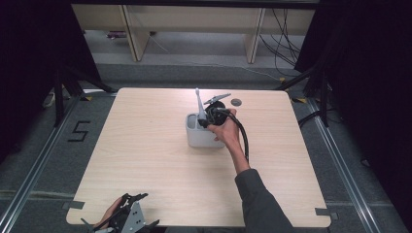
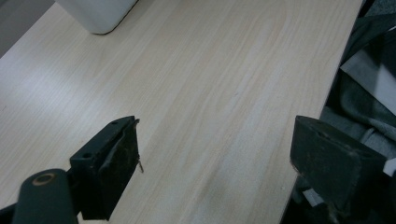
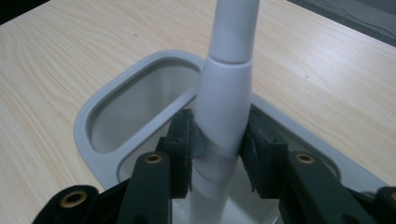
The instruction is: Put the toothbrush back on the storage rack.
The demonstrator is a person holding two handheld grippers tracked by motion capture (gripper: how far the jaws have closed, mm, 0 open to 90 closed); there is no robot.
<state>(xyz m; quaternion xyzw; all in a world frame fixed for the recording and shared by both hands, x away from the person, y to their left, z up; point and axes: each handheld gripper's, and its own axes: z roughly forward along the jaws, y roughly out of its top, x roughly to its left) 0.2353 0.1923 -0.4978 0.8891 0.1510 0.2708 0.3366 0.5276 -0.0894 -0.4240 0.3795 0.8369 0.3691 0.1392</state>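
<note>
A grey two-compartment holder [image 1: 200, 137] stands near the middle of the table. A white and grey toothbrush [image 1: 199, 106] rises upright from it. My right gripper [image 1: 212, 116] is shut on the toothbrush handle [image 3: 222, 107] just above the holder's rim [image 3: 95, 105]; the handle's lower end dips into one compartment, while the neighbouring compartment looks bare. My left gripper [image 1: 130, 209] rests at the table's near left edge, open with nothing between its fingers [image 2: 109, 163]. A corner of the holder [image 2: 95, 14] appears far off in the left gripper view.
A small dark round disc [image 1: 236, 102] lies on the table behind the holder. The light wooden table [image 1: 145, 160] is bordered by dark floor, with a taped "5" mark [image 1: 78, 131] to the left. Wooden furniture legs and cables stand beyond the far edge.
</note>
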